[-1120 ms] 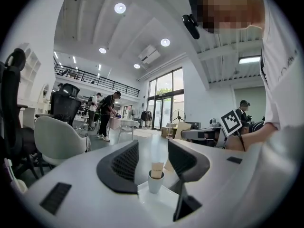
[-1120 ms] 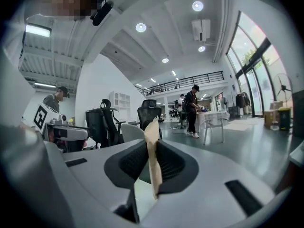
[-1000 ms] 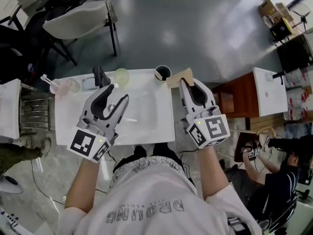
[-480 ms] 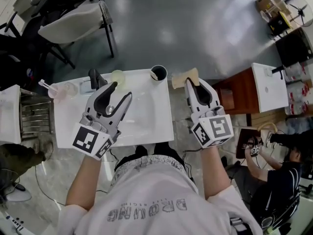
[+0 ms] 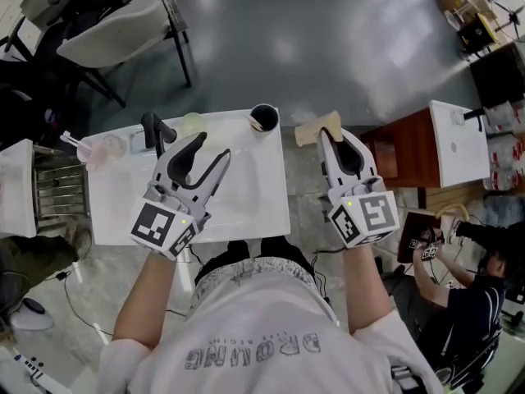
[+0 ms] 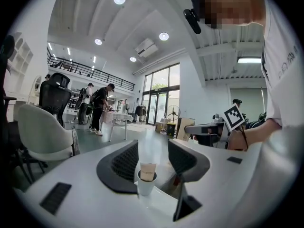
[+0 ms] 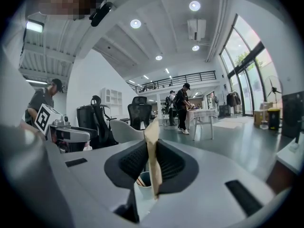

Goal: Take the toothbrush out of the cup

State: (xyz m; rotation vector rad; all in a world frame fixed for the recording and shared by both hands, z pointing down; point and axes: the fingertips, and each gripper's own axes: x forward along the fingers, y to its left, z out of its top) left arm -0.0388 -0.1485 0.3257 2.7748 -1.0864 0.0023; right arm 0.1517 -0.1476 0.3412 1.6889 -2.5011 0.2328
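Bench: white bench fills the middle left of the head view, with grey floor beyond.
Cup: white cup, dark inside, stands upright at the bench's upper right corner.
Toothbrush: thin brown toothbrush handle leans inside the cup, only its top showing.
Left gripper: my left gripper hovers over the bench, jaws apart and empty.
Right gripper: my right gripper, right of the bench, has its jaws pinched on a thin tan card.
Handling: probably light, stiff and slim. I'd pinch the handle top and lift straight up, so the cup doesn't tip.
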